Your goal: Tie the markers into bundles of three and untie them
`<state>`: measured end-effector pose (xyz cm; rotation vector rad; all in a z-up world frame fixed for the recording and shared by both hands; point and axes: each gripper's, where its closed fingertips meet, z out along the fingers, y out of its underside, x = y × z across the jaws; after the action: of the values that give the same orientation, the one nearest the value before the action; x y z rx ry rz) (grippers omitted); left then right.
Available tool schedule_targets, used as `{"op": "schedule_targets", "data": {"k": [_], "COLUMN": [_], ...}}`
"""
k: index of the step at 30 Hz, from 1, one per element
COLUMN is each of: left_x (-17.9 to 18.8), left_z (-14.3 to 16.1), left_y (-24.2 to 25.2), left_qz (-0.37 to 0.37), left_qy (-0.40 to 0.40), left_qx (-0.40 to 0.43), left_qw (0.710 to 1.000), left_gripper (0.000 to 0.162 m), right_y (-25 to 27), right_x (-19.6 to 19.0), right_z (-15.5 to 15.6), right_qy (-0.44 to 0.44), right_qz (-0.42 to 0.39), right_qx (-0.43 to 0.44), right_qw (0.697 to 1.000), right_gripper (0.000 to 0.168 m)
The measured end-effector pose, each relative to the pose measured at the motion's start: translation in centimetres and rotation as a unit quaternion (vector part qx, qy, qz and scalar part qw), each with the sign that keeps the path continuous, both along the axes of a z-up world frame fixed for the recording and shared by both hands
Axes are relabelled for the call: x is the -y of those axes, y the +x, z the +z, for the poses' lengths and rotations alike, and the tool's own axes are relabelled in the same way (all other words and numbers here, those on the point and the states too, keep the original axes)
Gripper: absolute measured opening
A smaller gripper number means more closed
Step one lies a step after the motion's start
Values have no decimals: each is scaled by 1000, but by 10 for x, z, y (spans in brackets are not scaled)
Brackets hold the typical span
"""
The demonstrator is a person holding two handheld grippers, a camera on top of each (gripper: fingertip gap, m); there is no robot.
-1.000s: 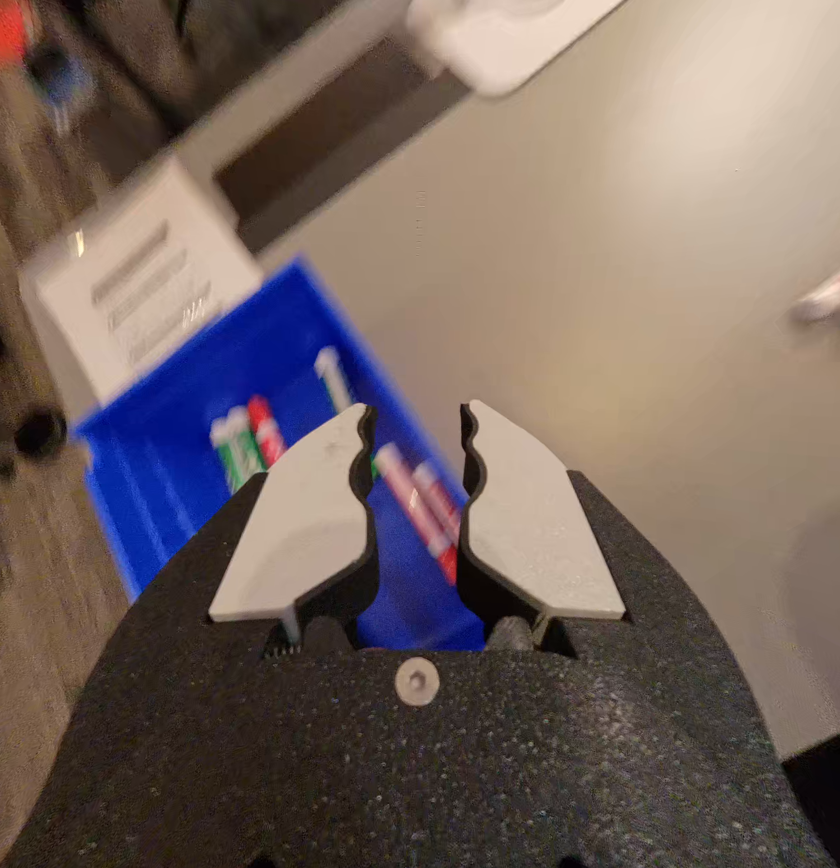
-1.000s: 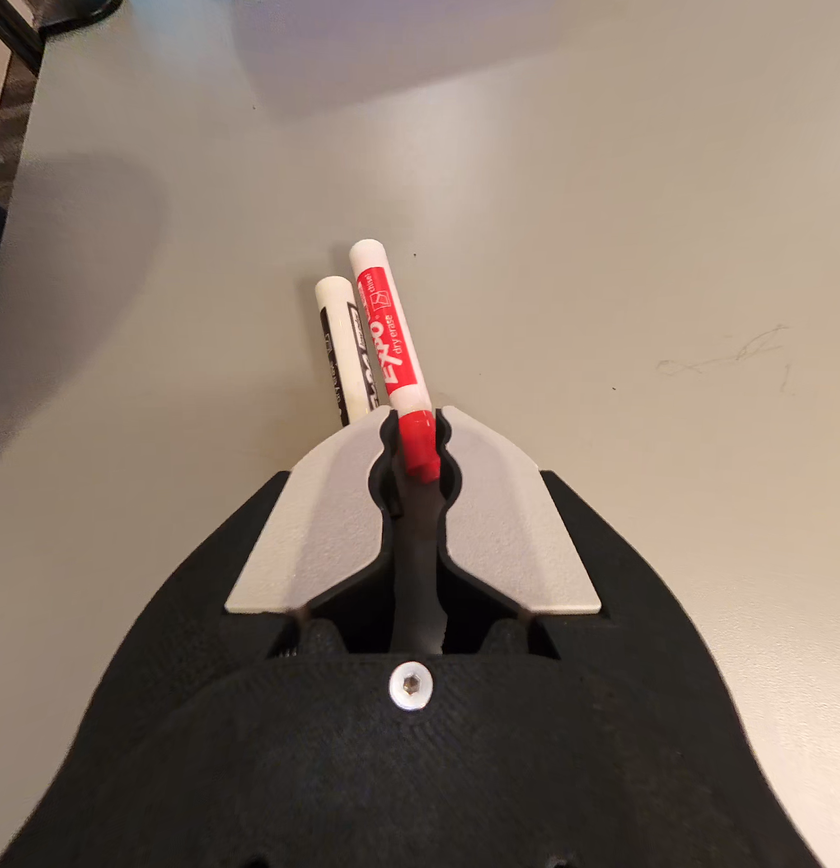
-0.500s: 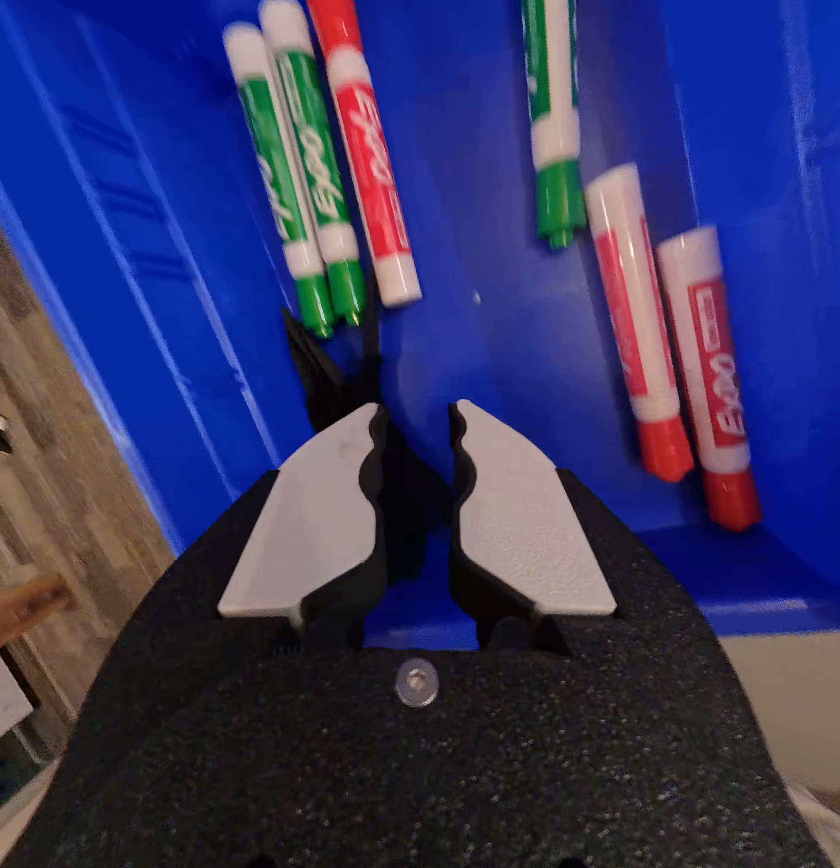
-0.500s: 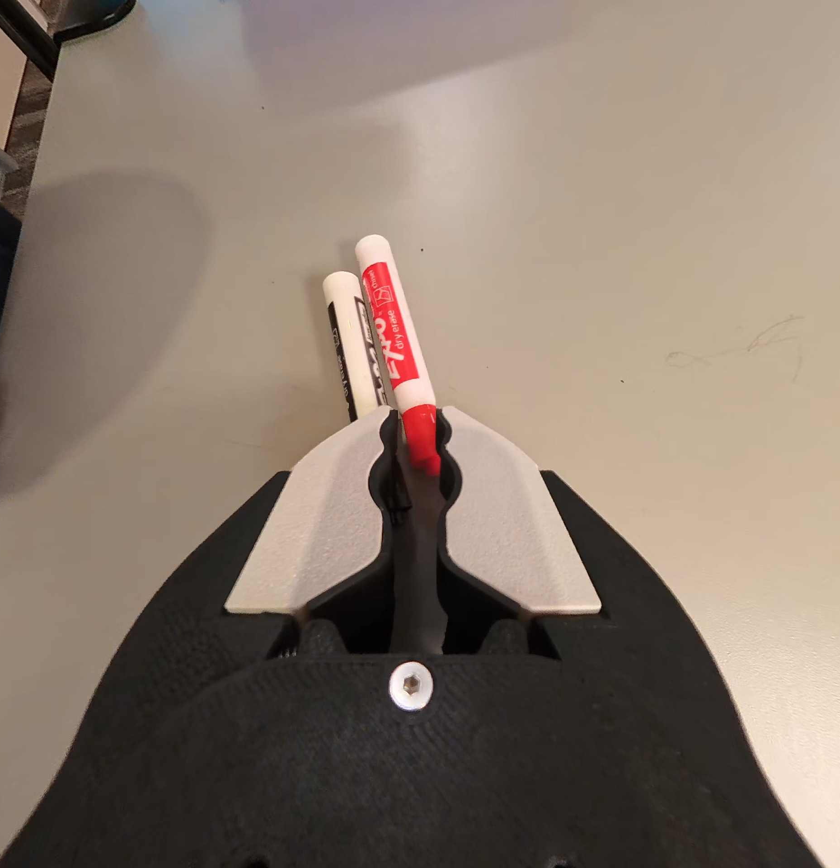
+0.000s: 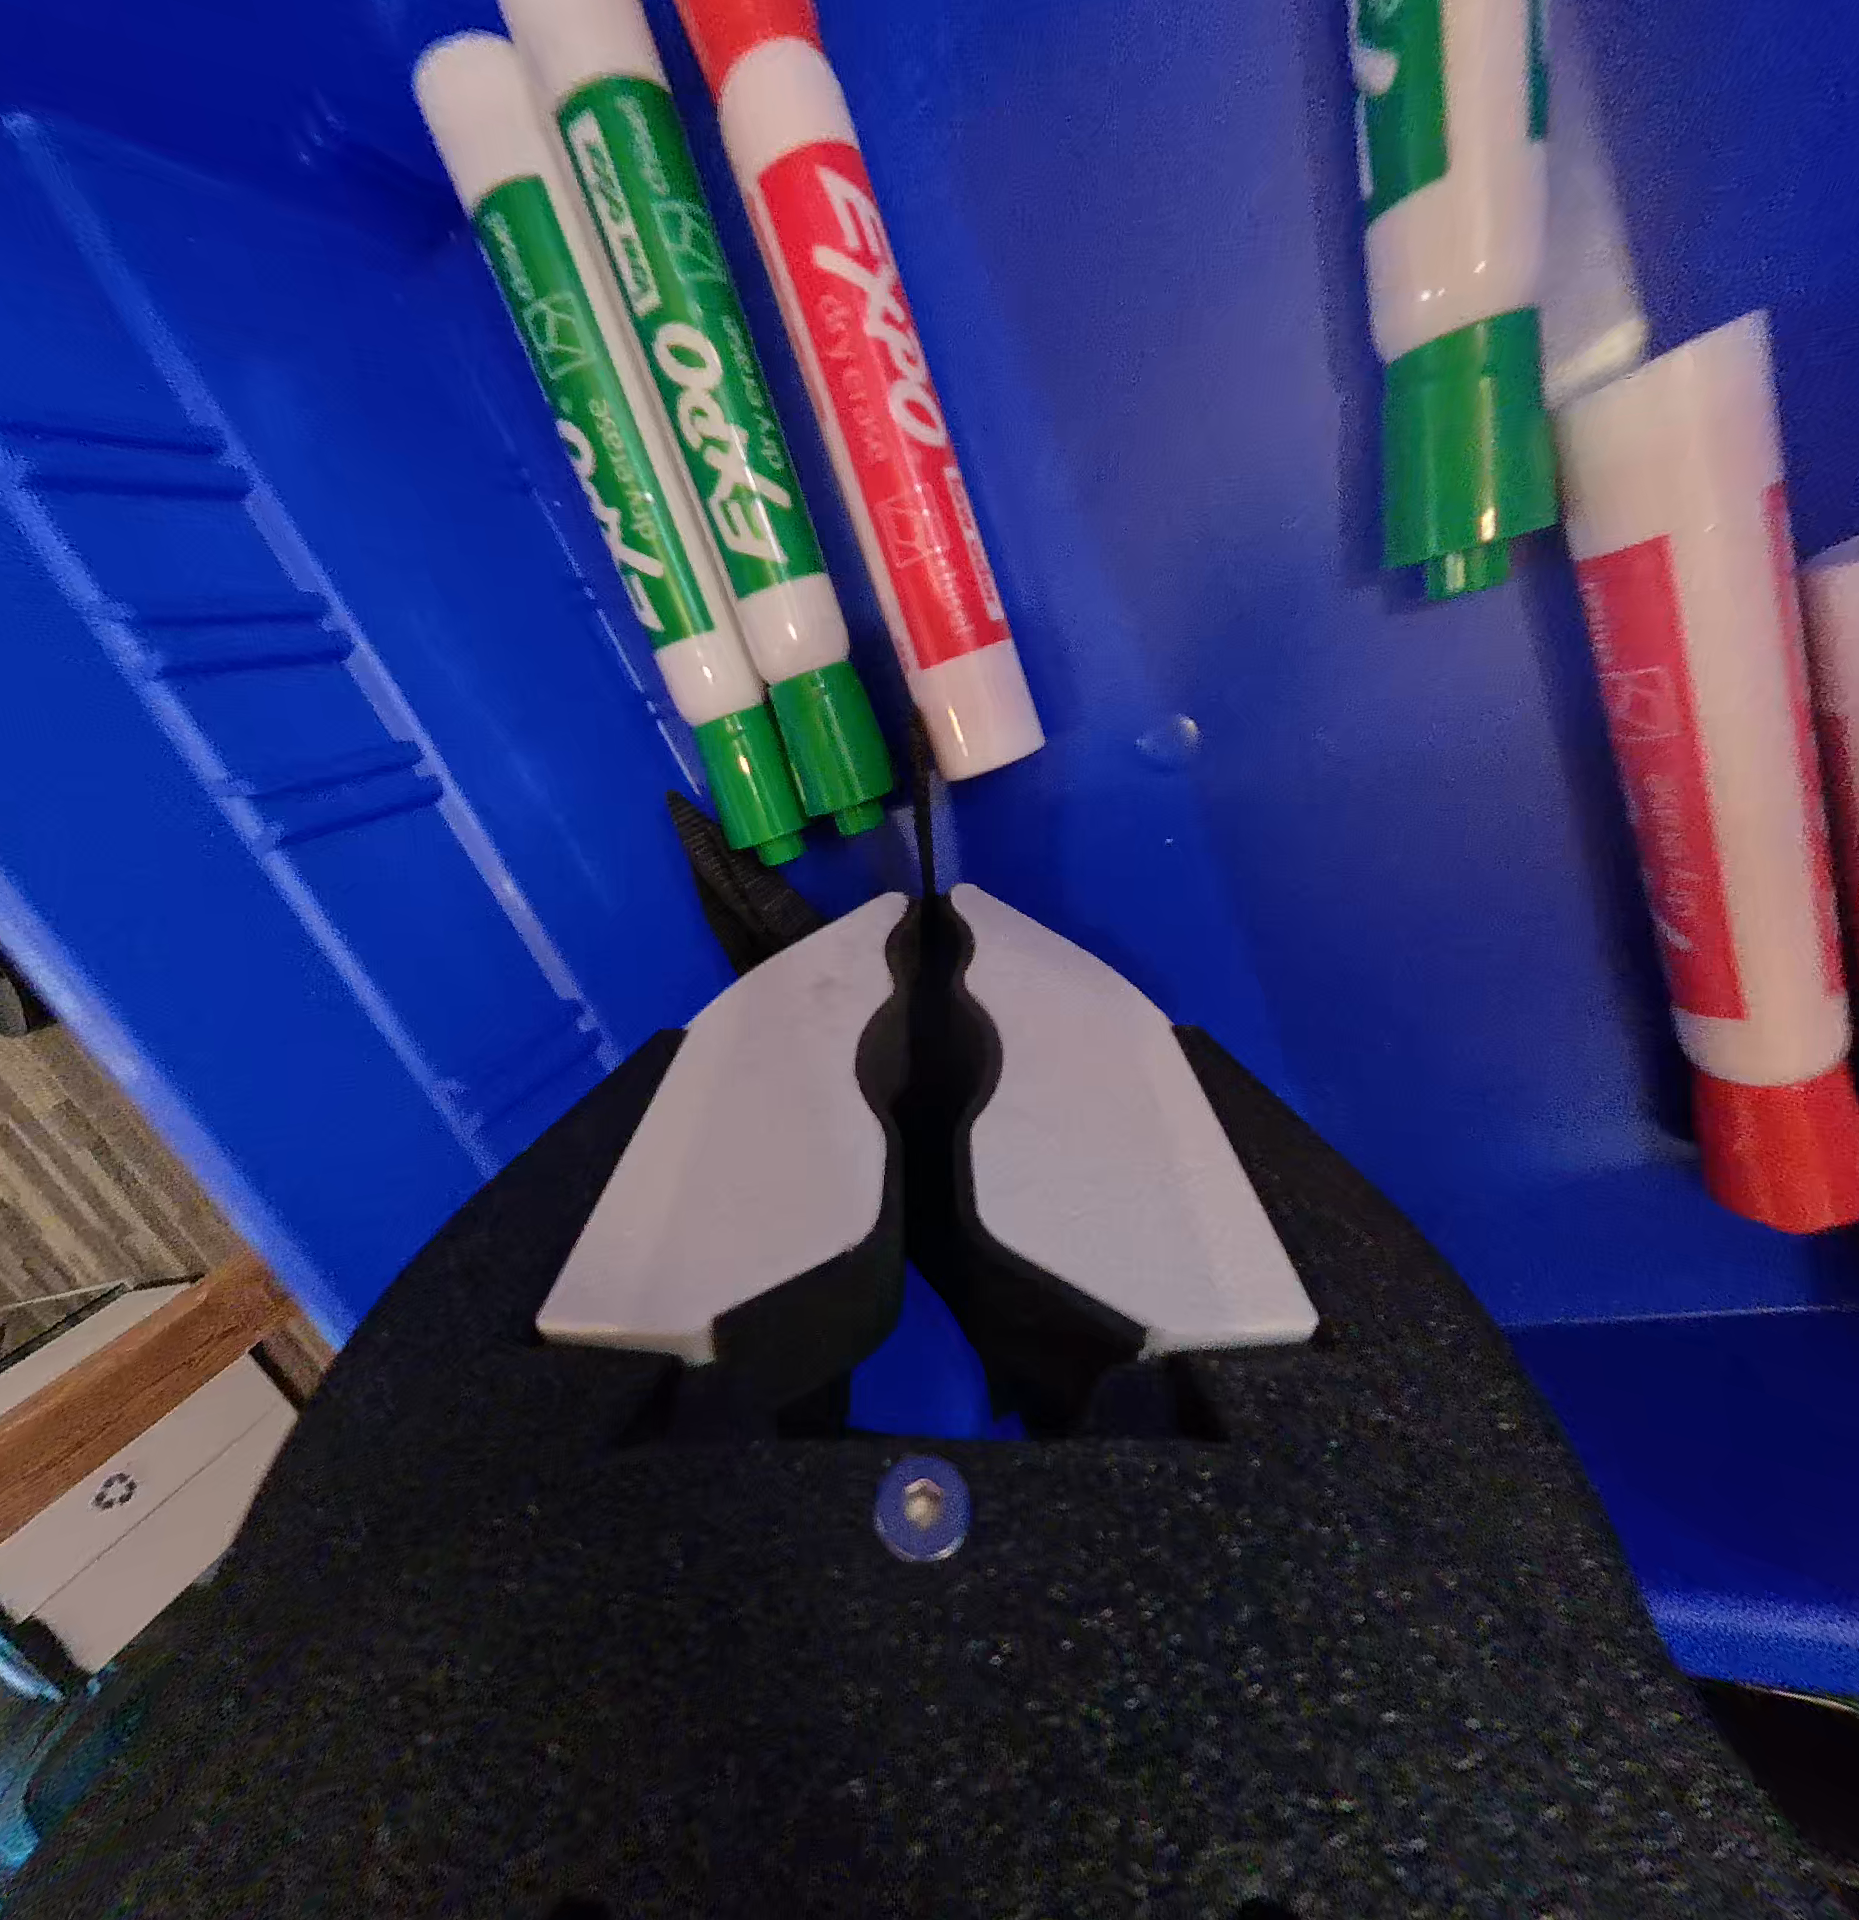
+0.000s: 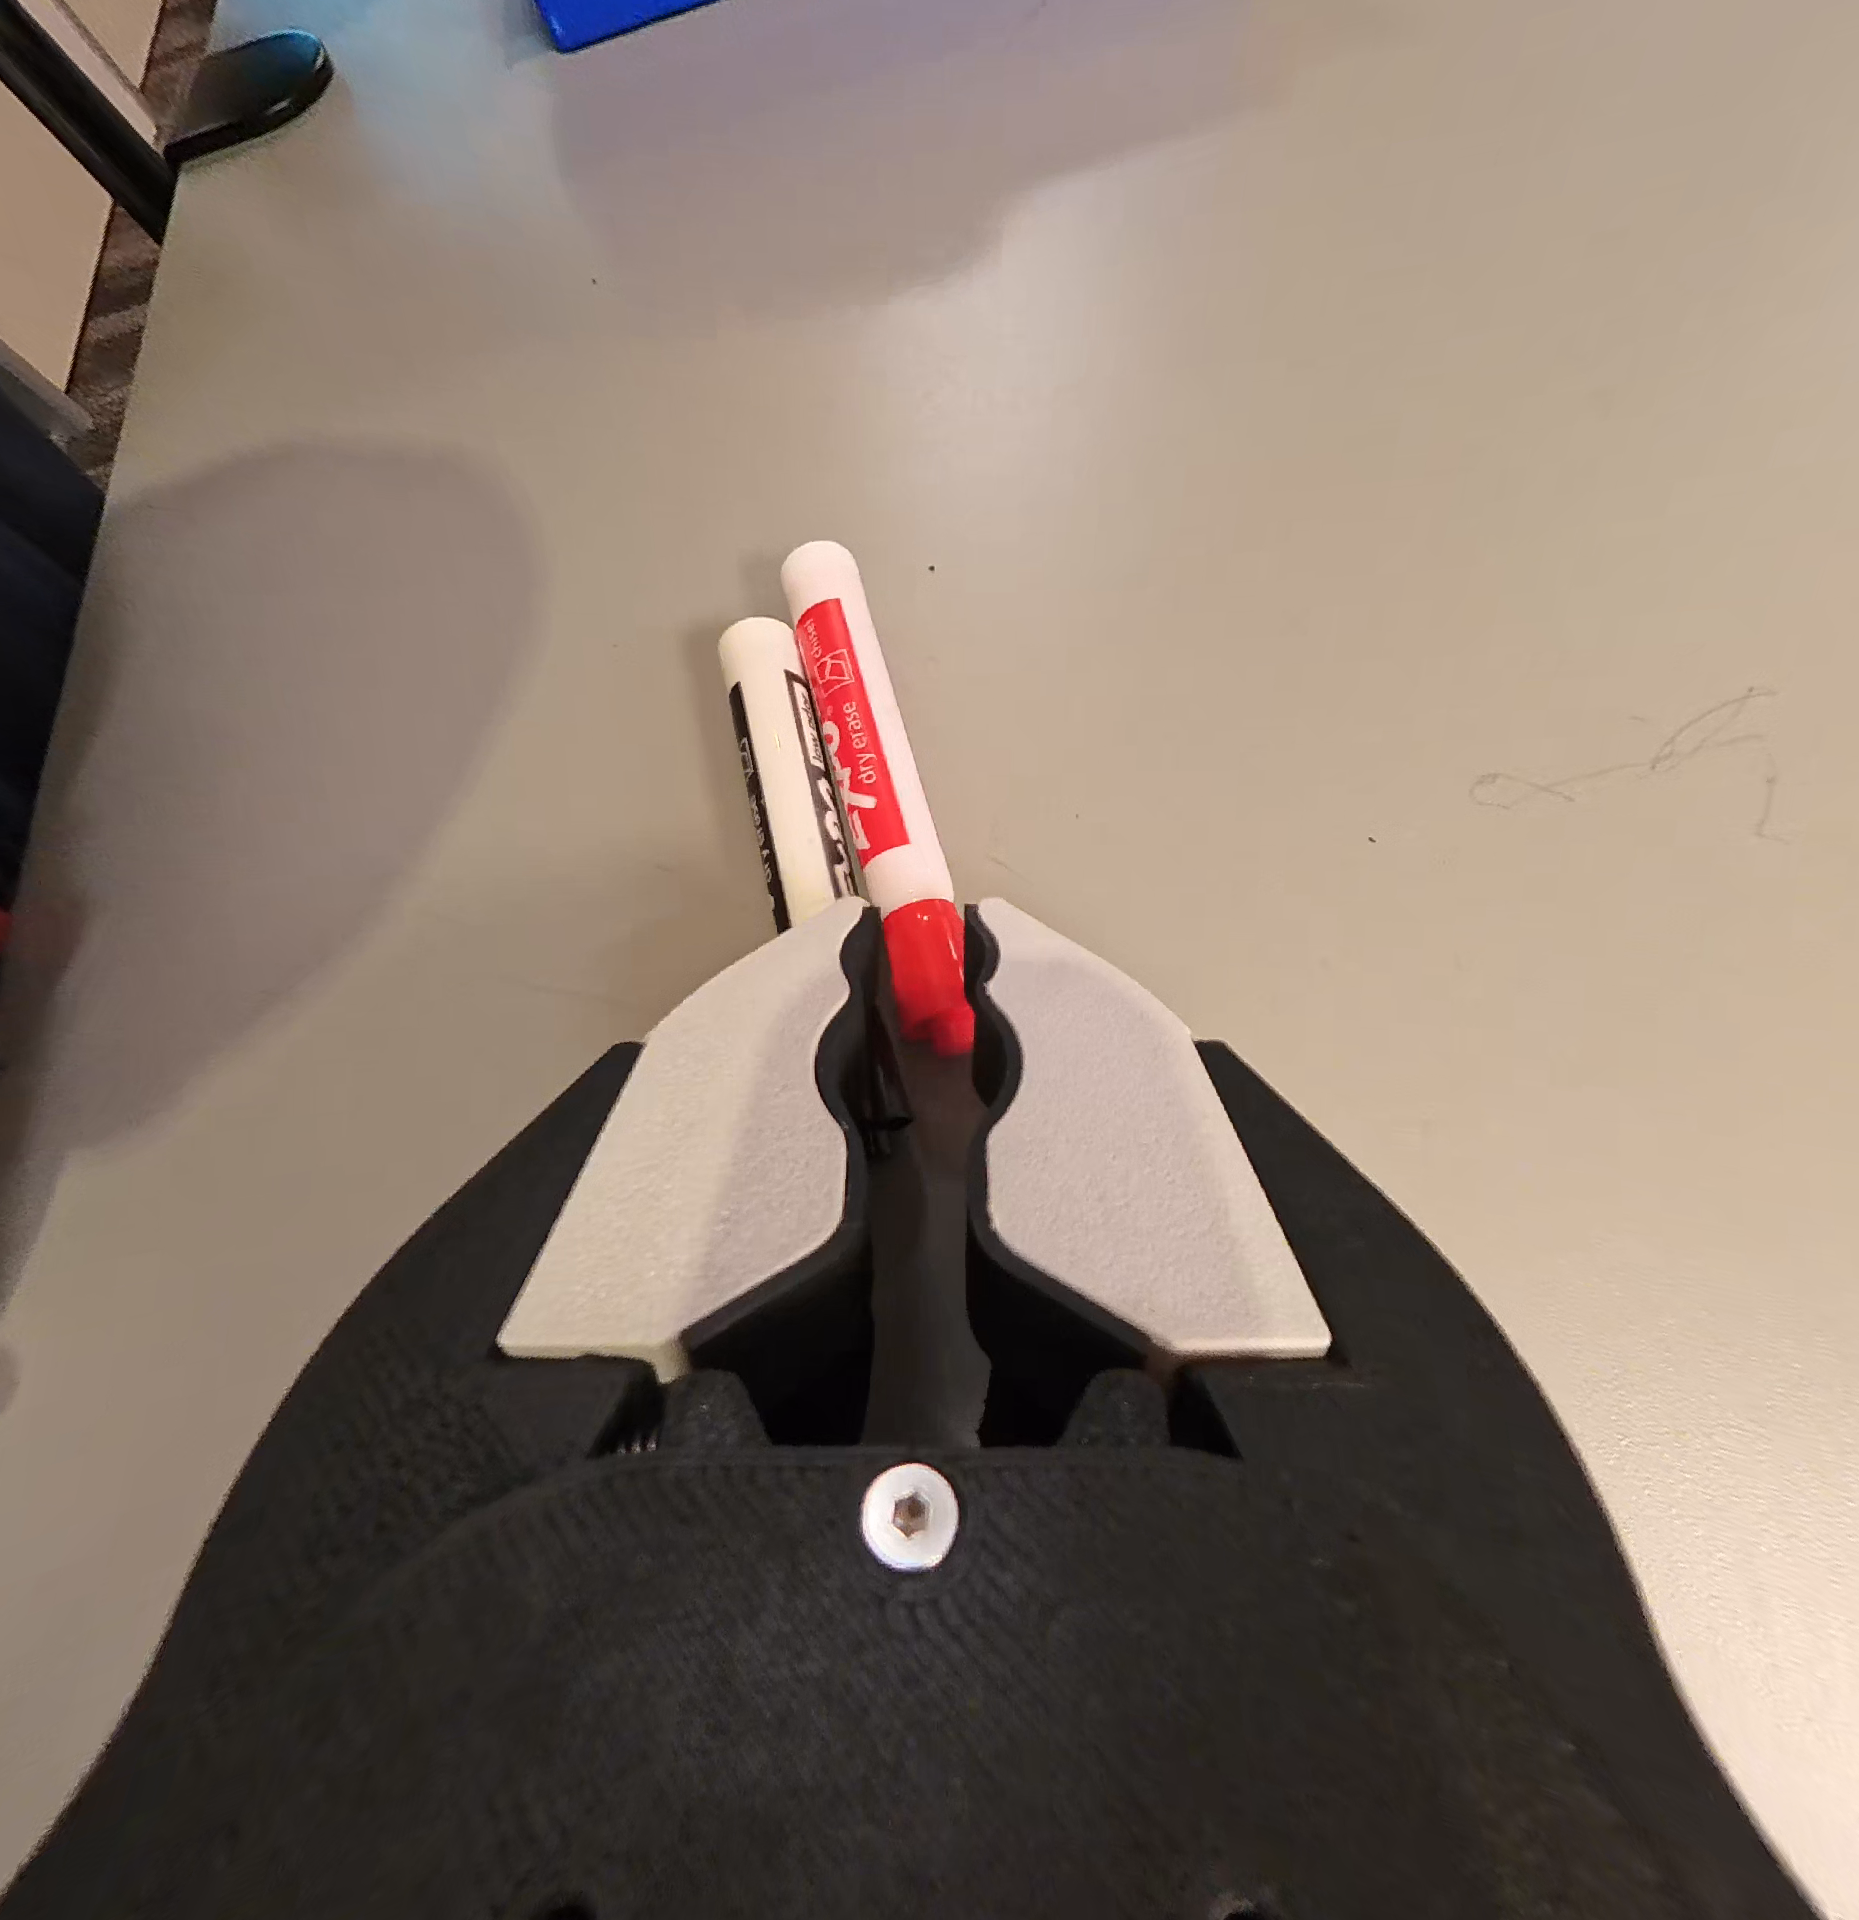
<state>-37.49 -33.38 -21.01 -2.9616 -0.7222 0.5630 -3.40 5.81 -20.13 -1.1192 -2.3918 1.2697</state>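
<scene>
In the left wrist view my left gripper [image 5: 930, 899] is inside a blue bin [image 5: 281, 520], shut on a thin black tie [image 5: 920, 810]. The tie runs up to the ends of two green markers [image 5: 634, 468] and a red marker [image 5: 883, 395] lying side by side. More black tie [image 5: 738, 894] shows beside the left finger. In the right wrist view my right gripper [image 6: 917, 914] is shut on the cap of a red marker [image 6: 863, 748] over the beige table [image 6: 1320, 520]. A black marker [image 6: 774, 769] lies against it, with its cap end hidden under the left finger.
A green marker [image 5: 1455, 312] and red markers [image 5: 1714, 779] lie loose at the bin's right side. The bin's corner [image 6: 634, 21] shows at the table's far edge. A black chair foot [image 6: 250, 94] stands off the table's left edge. A white cabinet [image 5: 94, 1455] stands beyond the bin. My right fingertips sit around 50 centimetres from my left ones.
My left gripper has moved from above the table down into the blue bin and has closed on the black tie. My right gripper keeps its hold and has drawn back slightly.
</scene>
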Motion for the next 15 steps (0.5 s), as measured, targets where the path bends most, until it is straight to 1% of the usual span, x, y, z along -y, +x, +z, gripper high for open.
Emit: {"op": "schedule_targets", "data": {"k": [2,5,7,9,11,13,14,15], "left_x": [-4,-11,-20,-36,-68,-114,-141,-167], "left_z": [14,49,83,126,170,207,217,220], "left_y": [3,8,16,30,54,87,106,124], "left_qz": [4,4,-5,-30,-78,-145,-182,-220], "left_qy": [24,59,85,120,173,239,267,285], "left_qx": [-11,-44,-75,-110,-135,-139,-131,-116], "left_qw": [1000,997,994,986,973,950,937,926], "left_gripper": [2,2,2,2,2,1,1,1], "right_y": [0,0,0,0,0,0,0,0], "right_x": [0,0,0,1,1,1,1,1], "right_z": [0,0,0,-1,-1,-2,-2,-3], "right_qy": [-3,-3,0,4,7,12,15,18], "right_qz": [-1,0,1,2,2,2,1,-1], "right_qx": [1,1,0,-1,-2,-3,-4,-5], "right_qw": [1000,1000,1000,1000,1000,1000,1000,1000], "right_gripper": [15,15,15,15,15,15,15,15]}}
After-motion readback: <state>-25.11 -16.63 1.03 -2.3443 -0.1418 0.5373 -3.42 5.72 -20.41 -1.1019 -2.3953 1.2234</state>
